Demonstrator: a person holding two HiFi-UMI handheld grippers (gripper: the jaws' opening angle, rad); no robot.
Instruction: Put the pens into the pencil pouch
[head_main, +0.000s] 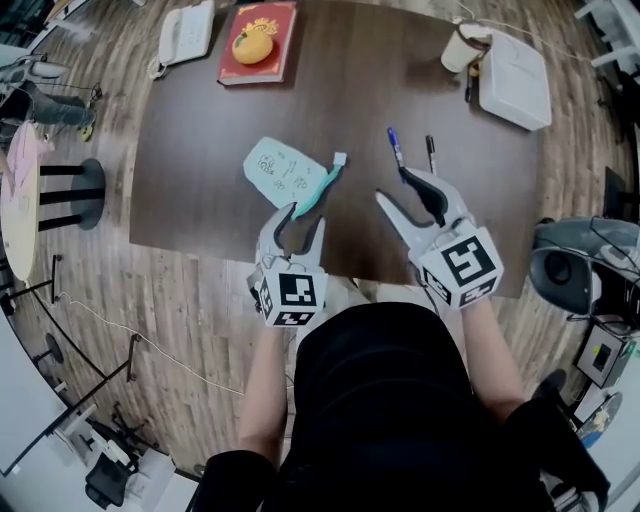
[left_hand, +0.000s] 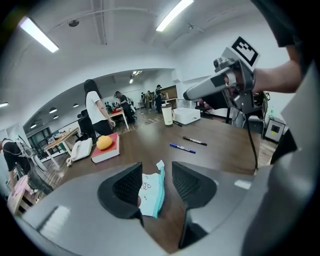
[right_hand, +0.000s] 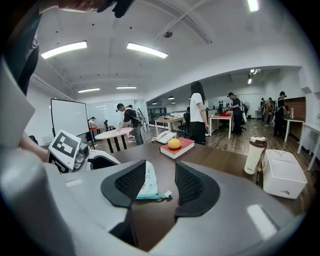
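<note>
The dark brown wooden table (head_main: 190, 190) is bare along its left side. An open strip runs between the pale teal fabric pouch (head_main: 287, 172) and the blue pen (head_main: 395, 147), with the black pen (head_main: 431, 153) just right of it. The far edge is crowded by a white telephone (head_main: 185, 33), a red book (head_main: 258, 43), a cream tumbler (head_main: 462, 46) and a white plastic box (head_main: 515, 80).

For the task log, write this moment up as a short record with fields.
pouch: pale blue, flat on the table
pens: blue pen and black pen side by side, right of pouch, outside it
left claw: open, empty, at pouch's near end
right claw: open, empty, near the pens' near ends
other: book with orange, phone, cup, white box at far edge
</note>
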